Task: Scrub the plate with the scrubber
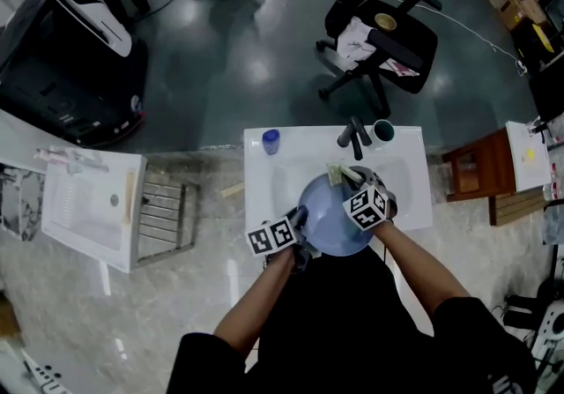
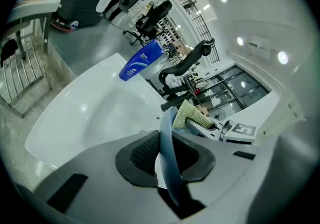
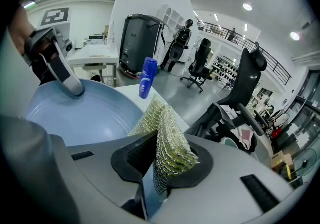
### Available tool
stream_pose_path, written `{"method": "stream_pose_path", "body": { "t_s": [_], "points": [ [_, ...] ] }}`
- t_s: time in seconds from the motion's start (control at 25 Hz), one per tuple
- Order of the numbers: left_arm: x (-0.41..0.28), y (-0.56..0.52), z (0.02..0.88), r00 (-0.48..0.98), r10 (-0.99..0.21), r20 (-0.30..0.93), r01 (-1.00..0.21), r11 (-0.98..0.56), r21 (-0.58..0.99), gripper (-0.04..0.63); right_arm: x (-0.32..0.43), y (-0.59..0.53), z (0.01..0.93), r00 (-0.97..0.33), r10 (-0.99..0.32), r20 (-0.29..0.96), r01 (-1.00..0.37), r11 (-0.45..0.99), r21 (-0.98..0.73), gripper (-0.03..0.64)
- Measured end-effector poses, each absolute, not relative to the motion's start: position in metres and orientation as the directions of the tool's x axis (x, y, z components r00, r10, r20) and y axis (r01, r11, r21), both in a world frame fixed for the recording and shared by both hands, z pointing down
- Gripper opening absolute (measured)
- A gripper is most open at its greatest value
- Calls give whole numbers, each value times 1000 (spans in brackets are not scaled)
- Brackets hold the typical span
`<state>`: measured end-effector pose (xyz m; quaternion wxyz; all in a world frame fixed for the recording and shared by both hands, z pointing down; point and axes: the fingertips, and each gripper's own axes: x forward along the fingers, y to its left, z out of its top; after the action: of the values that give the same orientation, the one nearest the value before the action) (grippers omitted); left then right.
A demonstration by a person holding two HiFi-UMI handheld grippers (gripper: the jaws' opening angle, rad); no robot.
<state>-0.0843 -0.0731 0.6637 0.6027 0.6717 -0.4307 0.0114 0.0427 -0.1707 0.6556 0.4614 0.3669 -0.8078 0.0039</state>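
1. Plate: round, pale blue, smooth and glossy, a shallow dish. It is held over the white sink, centre of the head view.
2. Left gripper: fingers clamped on the plate's near rim, which shows edge-on between the ribbed black pads. It sits at the plate's lower left in the head view.
3. Right gripper: fingers closed on the scrubber, a yellow-green mesh pad of coarse weave, folded, with the fold running out along the fingers.
4. Key relation: the scrubber tip sits at the plate's far rim, the plate's top edge in the head view. In the right gripper view the open plate face lies left of and below the fingers. Whether mesh touches rim: cannot tell.
5. Judgement: the next stroke likely needs the right hand to carry the mesh left and down onto the face, while the left grip only steadies.
6. Nearby: blue bottle at the sink's upper left, black tap at its top edge.
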Motion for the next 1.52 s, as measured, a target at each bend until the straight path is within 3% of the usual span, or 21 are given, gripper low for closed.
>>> {"method": "stream_pose_path", "body": {
  "t_s": [0.84,1.52],
  "points": [
    [-90,-84,667,627,-577,524,-578,107,809,60,106,-138,675,-234,-520,821,-670,698,251,60],
    [-60,-87,667,583,-619,526,-599,110,793,67,162,-87,694,-271,-343,899,-687,724,69,58]
  ]
}}
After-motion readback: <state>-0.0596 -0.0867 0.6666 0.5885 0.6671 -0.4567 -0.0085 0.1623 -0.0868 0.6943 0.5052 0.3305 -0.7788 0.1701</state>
